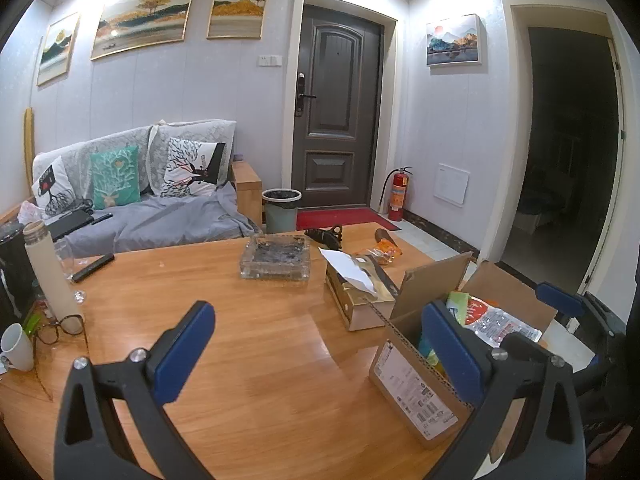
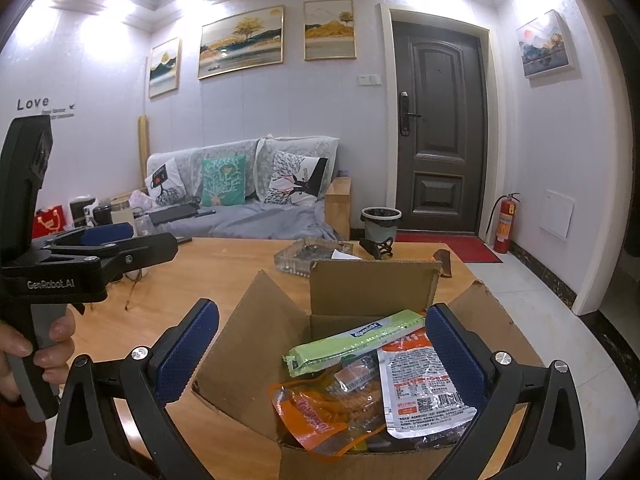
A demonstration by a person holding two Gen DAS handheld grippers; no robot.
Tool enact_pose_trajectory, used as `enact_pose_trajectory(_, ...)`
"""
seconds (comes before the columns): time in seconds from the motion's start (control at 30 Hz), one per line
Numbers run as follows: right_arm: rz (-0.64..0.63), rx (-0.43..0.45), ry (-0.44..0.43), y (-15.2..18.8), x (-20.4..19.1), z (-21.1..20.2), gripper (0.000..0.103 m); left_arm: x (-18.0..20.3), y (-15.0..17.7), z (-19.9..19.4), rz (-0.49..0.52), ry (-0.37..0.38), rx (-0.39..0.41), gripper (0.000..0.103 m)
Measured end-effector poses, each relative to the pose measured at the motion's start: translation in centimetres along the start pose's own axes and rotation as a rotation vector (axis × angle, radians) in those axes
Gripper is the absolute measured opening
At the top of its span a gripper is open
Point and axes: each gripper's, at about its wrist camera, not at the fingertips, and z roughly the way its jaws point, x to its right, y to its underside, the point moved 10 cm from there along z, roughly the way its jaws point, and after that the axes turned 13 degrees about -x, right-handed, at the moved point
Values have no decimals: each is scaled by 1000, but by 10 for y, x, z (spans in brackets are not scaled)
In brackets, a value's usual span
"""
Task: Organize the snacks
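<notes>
An open cardboard box (image 2: 372, 288) stands at the table's right edge. Inside lie a green packet (image 2: 356, 340), an orange packet (image 2: 316, 412) and a white packet with red print (image 2: 424, 392). My right gripper (image 2: 320, 348) hovers open just above the box, holding nothing. My left gripper (image 1: 320, 344) is open over bare table, left of the box (image 1: 416, 396); its right pad overlaps the box's near corner in view. A hand (image 2: 40, 344) holds it. Another orange snack (image 1: 386, 250) lies at the table's far side.
A tissue box (image 1: 360, 292) sits just behind the cardboard box, with a glass ashtray (image 1: 276, 258) further back. At the left edge are a remote (image 1: 94, 267), a tall bottle (image 1: 48, 272), glasses (image 1: 60, 328) and a mug (image 1: 18, 346). Floor lies past the table's right edge.
</notes>
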Motion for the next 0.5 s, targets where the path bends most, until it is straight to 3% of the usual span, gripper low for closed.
enact_pose_trajectory(0.5, 1, -3, 1, 3, 1, -3, 103, 2, 0, -1, 5, 5, 4, 102)
